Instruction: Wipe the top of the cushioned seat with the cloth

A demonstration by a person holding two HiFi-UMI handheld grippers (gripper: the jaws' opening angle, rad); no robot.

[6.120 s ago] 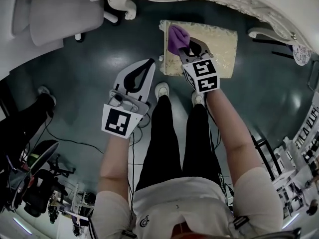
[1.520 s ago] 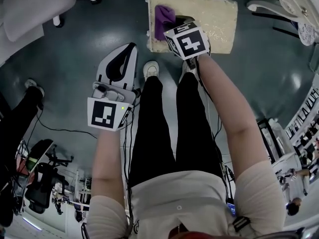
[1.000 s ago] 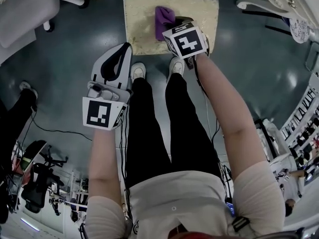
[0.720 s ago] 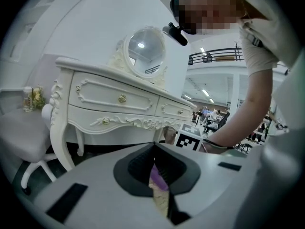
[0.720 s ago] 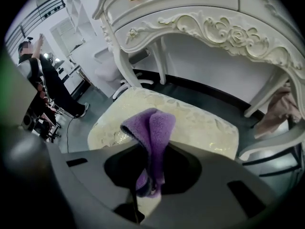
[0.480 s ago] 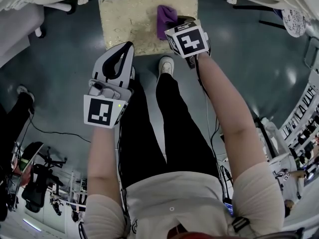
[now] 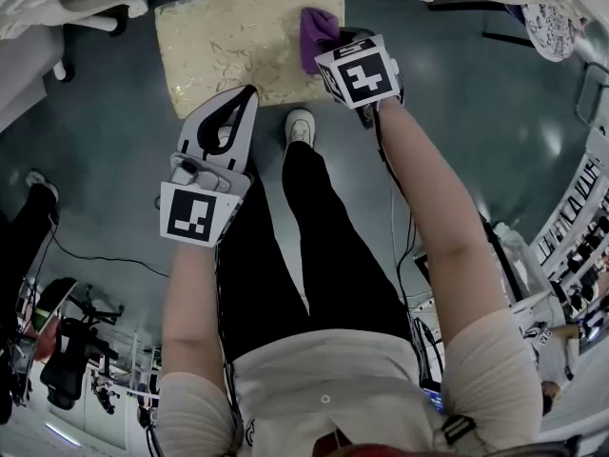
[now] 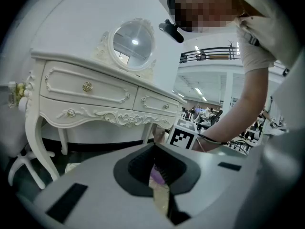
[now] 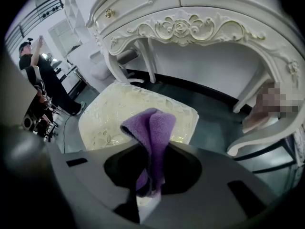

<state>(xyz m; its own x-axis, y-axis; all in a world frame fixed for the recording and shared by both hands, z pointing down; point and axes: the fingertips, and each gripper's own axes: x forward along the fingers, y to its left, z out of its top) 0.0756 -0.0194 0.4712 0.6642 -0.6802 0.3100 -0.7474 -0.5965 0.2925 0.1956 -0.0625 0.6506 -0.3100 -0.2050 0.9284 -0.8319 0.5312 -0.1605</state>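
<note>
Right tool (image 9: 148, 187) clamping purple cloth (image 9: 151, 128), lengthwise along jaws over cushioned seat (image 9: 119, 109), left tool (image 8: 155, 145) closed

No legible text, seemingly

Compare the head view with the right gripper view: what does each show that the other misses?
Head view only: the left gripper, shut and empty, by the near edge of the cream floral cushioned seat, and the person's black-trousered legs and white shoe. Right gripper view only: the white dressing table's carved front behind the seat. Both: the right gripper clamping the purple cloth over that seat.
</note>
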